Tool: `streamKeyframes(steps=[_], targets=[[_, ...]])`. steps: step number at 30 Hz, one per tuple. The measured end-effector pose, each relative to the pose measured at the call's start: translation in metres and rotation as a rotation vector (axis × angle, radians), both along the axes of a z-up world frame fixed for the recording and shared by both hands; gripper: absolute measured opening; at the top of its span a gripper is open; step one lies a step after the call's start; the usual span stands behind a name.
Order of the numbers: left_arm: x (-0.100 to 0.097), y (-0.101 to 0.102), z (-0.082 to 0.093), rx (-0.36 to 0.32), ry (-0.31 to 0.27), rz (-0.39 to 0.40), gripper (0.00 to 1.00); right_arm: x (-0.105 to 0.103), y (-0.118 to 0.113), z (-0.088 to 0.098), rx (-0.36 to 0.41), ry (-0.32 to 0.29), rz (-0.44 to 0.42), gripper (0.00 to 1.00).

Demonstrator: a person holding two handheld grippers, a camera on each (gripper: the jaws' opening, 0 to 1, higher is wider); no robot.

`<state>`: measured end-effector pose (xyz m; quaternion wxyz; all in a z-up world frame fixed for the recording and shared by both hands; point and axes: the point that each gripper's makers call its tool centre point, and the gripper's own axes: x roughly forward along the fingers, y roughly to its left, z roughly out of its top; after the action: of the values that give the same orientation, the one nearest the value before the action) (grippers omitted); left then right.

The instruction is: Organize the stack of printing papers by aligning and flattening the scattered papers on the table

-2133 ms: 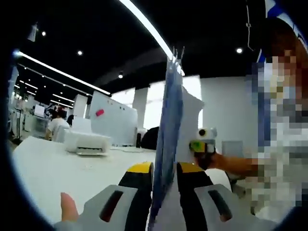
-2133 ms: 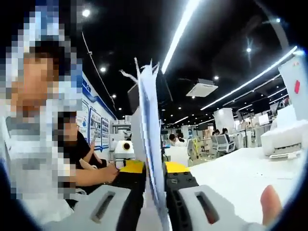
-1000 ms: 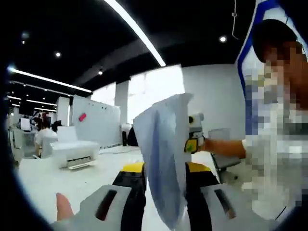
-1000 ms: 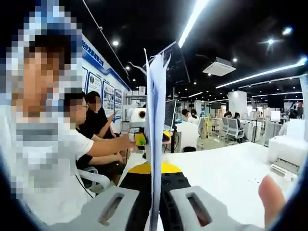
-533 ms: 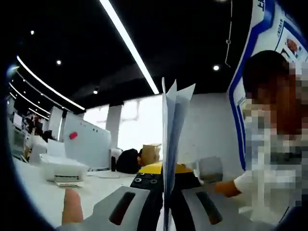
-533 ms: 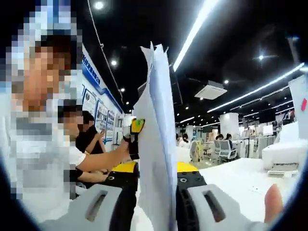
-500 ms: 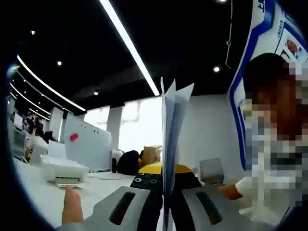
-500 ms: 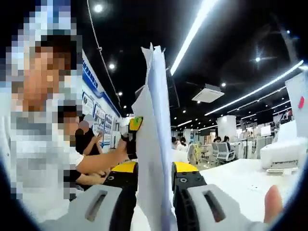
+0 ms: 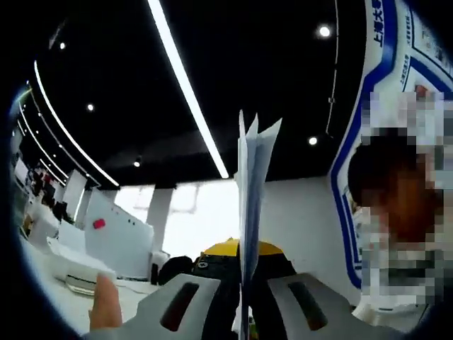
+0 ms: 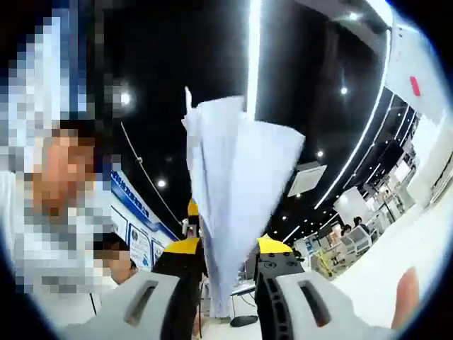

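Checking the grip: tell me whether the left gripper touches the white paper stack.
Touching. In the left gripper view the left gripper is shut on the white paper stack, jaws pressing both faces.

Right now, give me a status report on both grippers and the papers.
Left gripper shut on papers. Right gripper shut on papers, sheets fanned. Nothing in the way.

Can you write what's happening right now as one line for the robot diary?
left gripper: shut on paper stack | right gripper: shut on paper stack | stack: lifted, upright, edges uneven | step: aligning
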<state>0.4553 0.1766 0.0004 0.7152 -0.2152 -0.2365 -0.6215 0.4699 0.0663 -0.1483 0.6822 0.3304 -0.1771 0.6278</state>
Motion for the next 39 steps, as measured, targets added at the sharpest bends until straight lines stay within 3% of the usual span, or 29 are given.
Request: streamKeyframes(steps=[3, 6, 8, 12, 15, 18, 20, 21, 24, 27, 29, 31, 32, 34, 35, 37, 39], targets=[[-0.003, 0.003, 0.004, -0.01, -0.005, -0.008, 0.05, 0.004, 0.003, -0.016, -0.039, 0.025, -0.018, 0.24], [-0.008, 0.004, 0.006, -0.032, -0.008, -0.039, 0.05, -0.005, 0.0, -0.005, 0.047, 0.021, 0.025, 0.27], [-0.013, 0.004, 0.008, -0.059, -0.001, -0.085, 0.05, -0.009, 0.005, -0.001, 0.054, -0.003, 0.023, 0.28], [-0.027, 0.003, 0.003, -0.073, -0.029, -0.142, 0.05, -0.015, 0.014, 0.007, 0.027, -0.075, -0.007, 0.27], [-0.052, 0.011, -0.005, -0.096, -0.095, -0.226, 0.05, -0.03, 0.012, 0.016, 0.006, -0.204, -0.063, 0.25], [-0.064, 0.021, -0.012, -0.132, -0.118, -0.278, 0.05, -0.046, 0.014, 0.019, -0.022, -0.292, -0.079, 0.21], [-0.064, 0.027, -0.019, -0.142, -0.114, -0.292, 0.05, -0.058, 0.013, 0.022, -0.022, -0.346, -0.073, 0.11], [-0.063, 0.029, -0.022, -0.147, -0.115, -0.293, 0.05, -0.064, 0.013, 0.023, -0.023, -0.372, -0.068, 0.0], [-0.048, 0.035, -0.028, -0.177, -0.072, -0.258, 0.05, -0.065, 0.013, 0.025, -0.035, -0.422, -0.127, 0.0], [-0.04, 0.037, -0.036, -0.176, -0.057, -0.239, 0.05, -0.06, 0.012, 0.021, -0.055, -0.404, -0.146, 0.0], [-0.032, 0.037, -0.044, -0.19, -0.028, -0.231, 0.05, -0.047, 0.009, 0.017, -0.07, -0.324, -0.16, 0.02], [-0.027, 0.039, -0.048, -0.209, -0.015, -0.227, 0.05, -0.037, 0.006, 0.018, -0.049, -0.271, -0.169, 0.14], [-0.025, 0.039, -0.051, -0.215, -0.005, -0.225, 0.05, -0.036, 0.005, 0.018, -0.047, -0.262, -0.165, 0.15], [-0.02, 0.039, -0.055, -0.229, 0.014, -0.221, 0.05, -0.033, 0.004, 0.017, -0.044, -0.24, -0.154, 0.13], [-0.013, 0.041, -0.056, -0.246, 0.023, -0.185, 0.05, -0.034, 0.004, 0.017, -0.04, -0.232, -0.145, 0.08], [-0.013, 0.046, -0.058, -0.285, 0.036, -0.22, 0.05, -0.035, 0.005, 0.015, -0.048, -0.222, -0.136, 0.0], [-0.009, 0.047, -0.06, -0.301, 0.037, -0.203, 0.05, -0.034, 0.006, 0.013, -0.05, -0.208, -0.142, 0.06]])
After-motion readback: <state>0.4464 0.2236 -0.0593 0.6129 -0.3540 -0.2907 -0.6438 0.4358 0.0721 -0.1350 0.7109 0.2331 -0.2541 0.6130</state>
